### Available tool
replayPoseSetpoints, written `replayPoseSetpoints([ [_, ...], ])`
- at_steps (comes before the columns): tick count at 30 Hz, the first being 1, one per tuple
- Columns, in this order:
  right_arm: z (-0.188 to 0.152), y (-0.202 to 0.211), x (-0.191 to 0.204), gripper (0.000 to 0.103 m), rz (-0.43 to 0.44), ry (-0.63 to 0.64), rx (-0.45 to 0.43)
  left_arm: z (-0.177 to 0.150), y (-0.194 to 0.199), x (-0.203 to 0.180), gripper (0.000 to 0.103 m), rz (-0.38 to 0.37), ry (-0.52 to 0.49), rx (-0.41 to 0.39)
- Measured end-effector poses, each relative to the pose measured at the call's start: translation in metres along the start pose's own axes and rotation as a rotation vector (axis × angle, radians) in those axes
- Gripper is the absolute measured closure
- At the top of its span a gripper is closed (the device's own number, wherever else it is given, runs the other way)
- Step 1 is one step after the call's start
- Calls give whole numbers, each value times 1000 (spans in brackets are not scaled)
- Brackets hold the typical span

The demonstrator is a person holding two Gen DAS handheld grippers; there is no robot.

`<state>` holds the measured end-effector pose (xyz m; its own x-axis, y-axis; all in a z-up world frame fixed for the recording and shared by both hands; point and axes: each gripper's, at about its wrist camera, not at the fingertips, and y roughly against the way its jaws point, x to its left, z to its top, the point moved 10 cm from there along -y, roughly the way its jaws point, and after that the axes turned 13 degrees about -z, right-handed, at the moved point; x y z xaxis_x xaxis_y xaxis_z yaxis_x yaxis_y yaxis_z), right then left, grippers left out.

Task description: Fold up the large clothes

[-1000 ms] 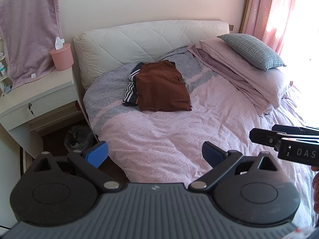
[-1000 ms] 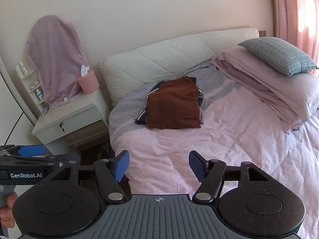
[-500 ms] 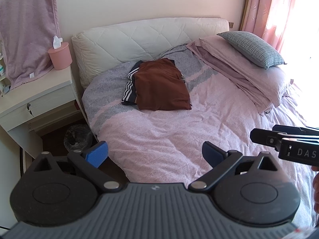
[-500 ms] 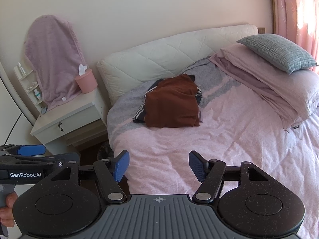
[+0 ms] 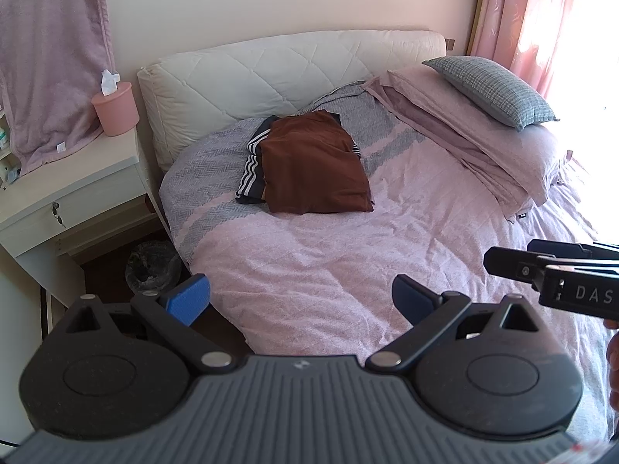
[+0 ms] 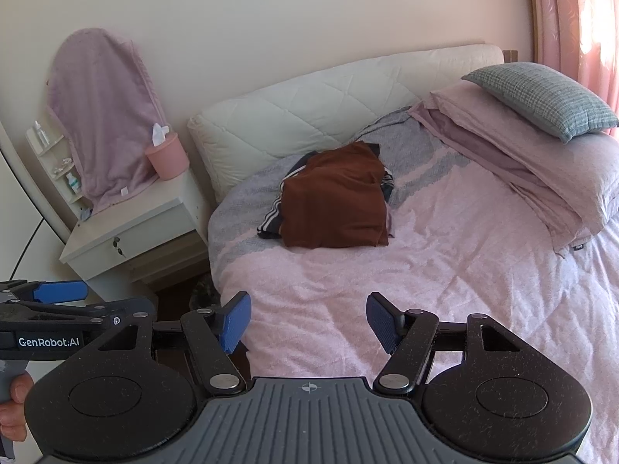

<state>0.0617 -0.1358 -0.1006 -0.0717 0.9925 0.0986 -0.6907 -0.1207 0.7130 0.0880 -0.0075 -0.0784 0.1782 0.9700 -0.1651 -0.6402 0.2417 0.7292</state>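
A folded rust-brown garment (image 5: 315, 166) (image 6: 334, 207) lies on top of a dark garment with white stripes (image 5: 251, 166) (image 6: 272, 218) near the head of the pink bed (image 5: 348, 263) (image 6: 445, 278). My left gripper (image 5: 300, 301) is open and empty, held above the bed's near edge, well short of the clothes. My right gripper (image 6: 307, 324) is likewise open with nothing between its blue pads. Each gripper shows at the side of the other's view.
A white quilted headboard cushion (image 5: 278, 77) backs the bed. Folded pink bedding and a grey checked pillow (image 5: 491, 89) are stacked at right. A white nightstand (image 5: 65, 193) with a pink tissue tub (image 5: 115, 108) stands left, a dark bin (image 5: 153, 266) beside it, and a pink curtain (image 5: 522, 11) at far right.
Both views have drifted slightly, the bed sitting a little lower and closer in frame. Both grippers stay open and empty; the clothes have not moved.
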Motion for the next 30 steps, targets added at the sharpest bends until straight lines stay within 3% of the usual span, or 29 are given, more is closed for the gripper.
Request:
replayPoseSetpoints([
  [16, 12, -23, -8, 40, -29, -29, 20, 15, -25, 8, 4, -15, -9, 22],
  [30, 36, -76, -9, 40, -101, -68, 62, 47, -82, 31, 4, -73, -36, 69],
])
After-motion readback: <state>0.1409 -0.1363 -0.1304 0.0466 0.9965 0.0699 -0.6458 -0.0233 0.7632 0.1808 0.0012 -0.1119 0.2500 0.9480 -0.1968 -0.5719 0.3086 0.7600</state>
